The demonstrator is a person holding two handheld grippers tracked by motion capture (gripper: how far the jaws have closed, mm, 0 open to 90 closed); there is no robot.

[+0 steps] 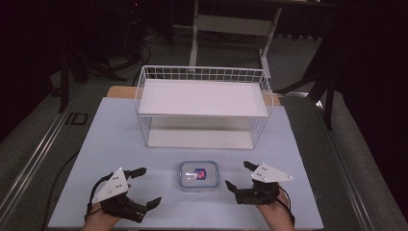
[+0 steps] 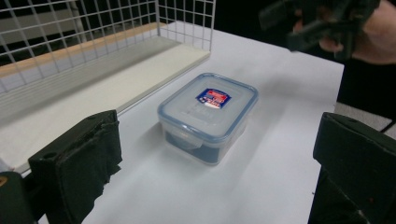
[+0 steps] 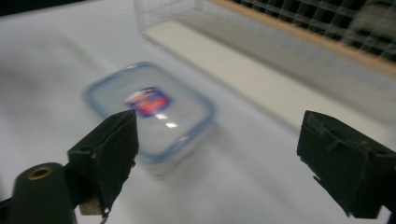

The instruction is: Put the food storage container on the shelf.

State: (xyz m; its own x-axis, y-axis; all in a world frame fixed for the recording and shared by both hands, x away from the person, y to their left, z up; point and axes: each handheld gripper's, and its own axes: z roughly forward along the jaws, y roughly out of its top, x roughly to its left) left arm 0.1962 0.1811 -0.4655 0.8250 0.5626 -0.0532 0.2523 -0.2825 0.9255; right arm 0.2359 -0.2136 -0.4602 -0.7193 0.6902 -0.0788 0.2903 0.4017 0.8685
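A clear plastic food box (image 1: 198, 176) with a blue-rimmed lid and a red and blue label sits on the white table (image 1: 110, 130), between my two grippers. My left gripper (image 1: 146, 186) rests to its left, jaws wide apart and empty. Through the left gripper view the box (image 2: 208, 115) lies ahead between the pads (image 2: 88, 158). My right gripper (image 1: 239, 175) hovers just right of the box, open with nothing in it. In the right gripper view the box (image 3: 152, 109) is blurred behind the left pad (image 3: 114, 149).
A white wire rack (image 1: 203, 103) with two white shelves stands behind the box in the middle of the table. The floor beyond holds a white desk frame (image 1: 231, 29) and dark stands. Bare table lies on both sides of the rack.
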